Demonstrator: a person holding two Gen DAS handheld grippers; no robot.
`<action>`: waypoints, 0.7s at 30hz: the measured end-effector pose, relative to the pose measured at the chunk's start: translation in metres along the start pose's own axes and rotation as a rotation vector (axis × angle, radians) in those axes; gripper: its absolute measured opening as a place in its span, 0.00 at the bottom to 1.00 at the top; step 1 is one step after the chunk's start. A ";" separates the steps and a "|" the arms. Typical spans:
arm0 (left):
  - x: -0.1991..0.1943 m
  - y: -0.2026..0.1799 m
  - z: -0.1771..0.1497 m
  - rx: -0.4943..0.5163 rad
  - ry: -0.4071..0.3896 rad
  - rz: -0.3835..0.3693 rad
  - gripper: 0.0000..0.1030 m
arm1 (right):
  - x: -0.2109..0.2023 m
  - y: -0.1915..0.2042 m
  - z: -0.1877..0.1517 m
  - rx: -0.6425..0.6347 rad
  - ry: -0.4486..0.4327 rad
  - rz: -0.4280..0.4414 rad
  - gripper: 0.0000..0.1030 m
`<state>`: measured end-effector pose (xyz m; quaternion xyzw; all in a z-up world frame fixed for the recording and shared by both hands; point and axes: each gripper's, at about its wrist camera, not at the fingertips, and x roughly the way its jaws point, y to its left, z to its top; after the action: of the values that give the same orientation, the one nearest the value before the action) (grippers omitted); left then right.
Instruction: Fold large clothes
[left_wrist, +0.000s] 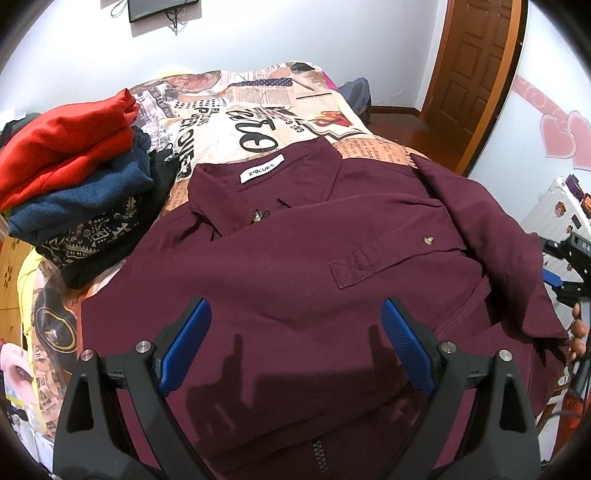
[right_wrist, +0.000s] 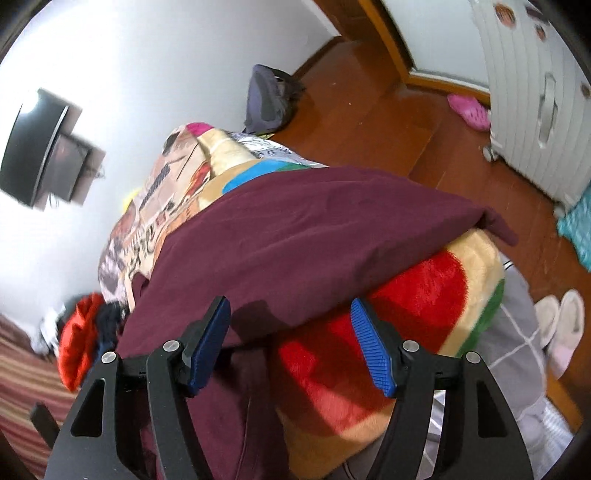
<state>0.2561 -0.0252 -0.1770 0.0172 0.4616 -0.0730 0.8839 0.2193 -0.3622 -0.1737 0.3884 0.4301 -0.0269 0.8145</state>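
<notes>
Shirt: your maroon shirt (left_wrist: 295, 266) lies spread on the printed bedspread (left_wrist: 258, 110), collar and white label at the far end, one sleeve folded across the front.
Shirt edge: in your right wrist view the shirt's (right_wrist: 295, 236) right side drapes over the bed's corner, above a red, cream and green blanket (right_wrist: 424, 295).
Left gripper: your left gripper (left_wrist: 295, 347) hangs over the shirt's near hem, blue pads spread apart, nothing between them; its shadow falls on the cloth.
Right gripper: your right gripper (right_wrist: 291, 347) sits at the shirt's right edge, jaws released and apart, with cloth edge and blanket seen between them but not pinched.
Clothes pile: left of the shirt you have a stack of folded clothes (left_wrist: 74, 177), red on top, then blue, then a patterned black piece.
Door: beyond the shirt's far right stands a wooden door (left_wrist: 476, 66).
Suitcase: right of the shirt stands a white suitcase (right_wrist: 535, 92).
</notes>
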 end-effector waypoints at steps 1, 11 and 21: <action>0.000 0.000 0.000 0.002 0.000 0.003 0.91 | 0.002 -0.003 0.003 0.024 -0.001 0.025 0.62; -0.010 0.007 0.000 -0.001 -0.032 0.016 0.91 | 0.021 0.010 0.019 -0.011 -0.008 0.013 0.15; -0.031 0.027 -0.003 -0.019 -0.098 0.026 0.91 | -0.028 0.082 0.026 -0.228 -0.138 0.102 0.08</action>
<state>0.2403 0.0052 -0.1542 0.0114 0.4183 -0.0577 0.9064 0.2508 -0.3302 -0.0947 0.3119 0.3530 0.0367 0.8813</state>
